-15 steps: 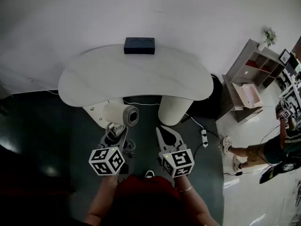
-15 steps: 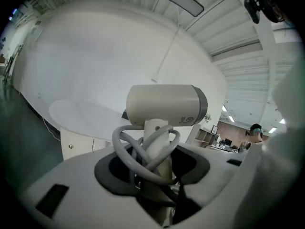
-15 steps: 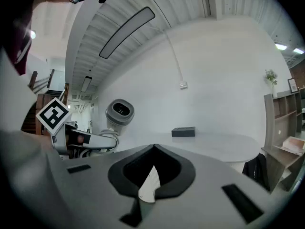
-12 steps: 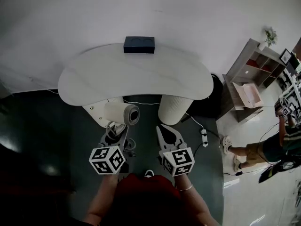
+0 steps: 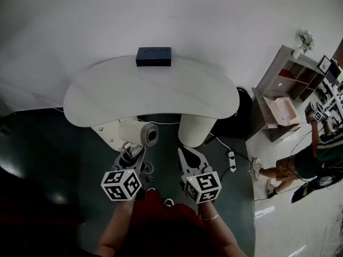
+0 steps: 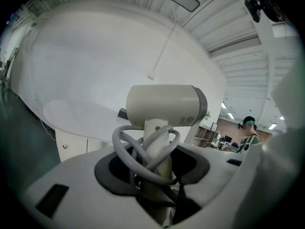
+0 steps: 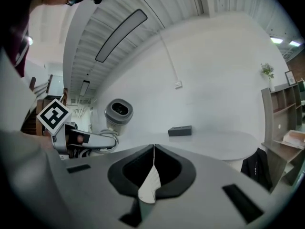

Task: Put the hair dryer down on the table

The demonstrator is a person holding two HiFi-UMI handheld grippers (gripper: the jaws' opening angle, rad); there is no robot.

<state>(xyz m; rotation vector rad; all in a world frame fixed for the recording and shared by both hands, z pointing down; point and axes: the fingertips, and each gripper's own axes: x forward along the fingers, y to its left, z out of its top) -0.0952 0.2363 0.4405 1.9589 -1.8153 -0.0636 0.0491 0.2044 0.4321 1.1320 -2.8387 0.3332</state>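
Dryer point(image 5: 138, 133) gripped by handle in left tool point(image 5: 131, 153), jaws partly apart around it, hanging just short of table point(image 5: 107, 98). Right tool point(image 5: 191, 157) closed, empty. Possible snag from looped cord point(image 6: 143, 151), or knock against table edge.

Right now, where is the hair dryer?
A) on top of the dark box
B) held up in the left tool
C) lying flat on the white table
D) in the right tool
B: the left tool is shut on the handle of the hair dryer, which is up in the air and not resting on the table.
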